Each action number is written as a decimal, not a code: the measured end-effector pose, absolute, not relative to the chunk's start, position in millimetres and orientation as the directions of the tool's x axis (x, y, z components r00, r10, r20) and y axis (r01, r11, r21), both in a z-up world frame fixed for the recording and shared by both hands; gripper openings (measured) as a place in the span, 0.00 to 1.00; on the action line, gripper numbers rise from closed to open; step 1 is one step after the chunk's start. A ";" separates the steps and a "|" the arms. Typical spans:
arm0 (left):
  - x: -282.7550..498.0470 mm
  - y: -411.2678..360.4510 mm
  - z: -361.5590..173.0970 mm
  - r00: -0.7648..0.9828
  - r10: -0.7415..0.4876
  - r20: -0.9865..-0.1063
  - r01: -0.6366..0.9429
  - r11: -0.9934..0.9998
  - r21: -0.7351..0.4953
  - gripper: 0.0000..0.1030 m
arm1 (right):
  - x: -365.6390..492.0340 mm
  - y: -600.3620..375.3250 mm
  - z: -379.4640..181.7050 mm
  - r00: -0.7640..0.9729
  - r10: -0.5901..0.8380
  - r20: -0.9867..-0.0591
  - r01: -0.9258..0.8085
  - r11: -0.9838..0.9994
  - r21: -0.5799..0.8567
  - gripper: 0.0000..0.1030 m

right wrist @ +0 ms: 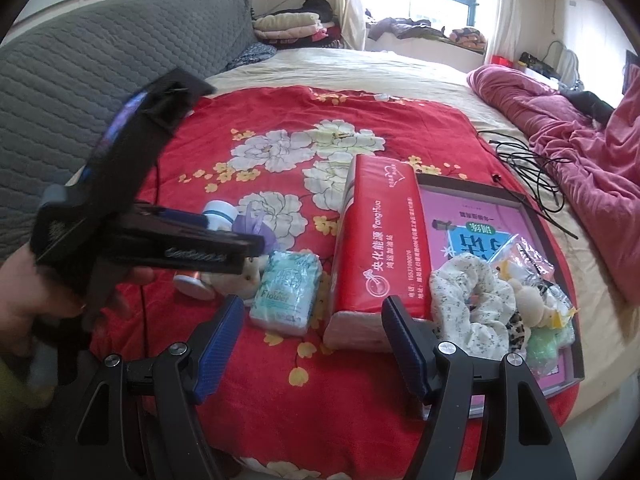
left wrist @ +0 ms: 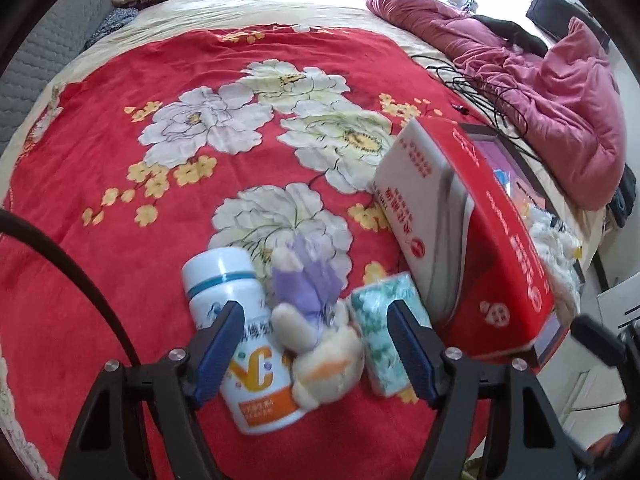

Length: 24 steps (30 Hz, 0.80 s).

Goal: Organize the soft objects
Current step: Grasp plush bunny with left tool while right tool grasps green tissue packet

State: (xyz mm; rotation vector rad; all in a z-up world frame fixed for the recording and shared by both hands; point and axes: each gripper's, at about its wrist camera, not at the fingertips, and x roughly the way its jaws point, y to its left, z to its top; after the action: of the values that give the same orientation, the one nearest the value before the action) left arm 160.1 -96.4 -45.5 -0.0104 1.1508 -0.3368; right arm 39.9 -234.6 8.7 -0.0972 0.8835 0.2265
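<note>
A small beige plush toy (left wrist: 320, 340) in a purple dress lies on the red floral blanket (left wrist: 120, 200), between a white vitamin bottle (left wrist: 244, 344) and a green tissue pack (left wrist: 384, 336). My left gripper (left wrist: 316, 344) is open with its fingers on either side of the plush, just above it. My right gripper (right wrist: 312, 344) is open and empty over the blanket, near the tissue pack (right wrist: 286, 292) and the end of a red tissue package (right wrist: 376, 240). The left gripper's body (right wrist: 140, 236) hides most of the plush in the right wrist view.
A shallow box tray (right wrist: 532, 216) with a pink bottom at the right holds a floral scrunchie (right wrist: 468, 304), a small plush and other soft bits. The red package (left wrist: 460, 220) lies against it. Black cables (right wrist: 532, 164) and a pink duvet (right wrist: 580, 128) lie beyond.
</note>
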 end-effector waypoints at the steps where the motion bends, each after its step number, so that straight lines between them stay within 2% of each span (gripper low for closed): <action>1: 162.8 -98.4 -45.6 0.361 -0.270 -0.893 0.264 0.948 -0.180 0.68 | 40.7 -234.3 7.8 0.610 0.155 -0.777 -0.236 0.972 0.009 0.71; 2: 165.7 -99.9 -46.7 0.354 -0.272 -0.895 0.265 0.947 -0.183 0.67 | 41.6 -233.6 6.3 0.607 0.158 -0.779 -0.238 0.971 0.012 0.71; 6: 171.7 -105.3 -54.3 0.317 -0.259 -0.912 0.277 0.945 -0.172 0.47 | 45.7 -232.4 2.0 0.598 0.161 -0.785 -0.238 0.971 0.017 0.71; 10: 177.5 -104.8 -66.1 0.291 -0.254 -0.923 0.277 0.945 -0.173 0.33 | 49.6 -229.4 -3.5 0.587 0.160 -0.794 -0.237 0.971 0.020 0.71; 17: 183.3 -103.7 -70.5 0.284 -0.285 -0.915 0.274 0.939 -0.207 0.25 | 55.5 -214.3 -12.3 0.584 0.132 -0.801 -0.271 0.962 -0.039 0.71; 19: 186.0 -100.1 -69.3 0.290 -0.313 -0.904 0.262 0.935 -0.240 0.21 | 56.8 -207.3 -14.1 0.586 0.116 -0.802 -0.285 0.956 -0.070 0.71; 24: 183.1 -86.0 -49.0 0.323 -0.403 -0.857 0.253 0.909 -0.332 0.20 | 59.8 -189.7 -14.5 0.579 0.137 -0.804 -0.323 0.944 -0.071 0.71</action>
State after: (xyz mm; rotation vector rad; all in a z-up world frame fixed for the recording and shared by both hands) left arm 183.1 -86.0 -49.0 -0.1463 1.1661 -0.4324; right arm 59.8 -189.7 -14.5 -0.2194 0.9165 0.2714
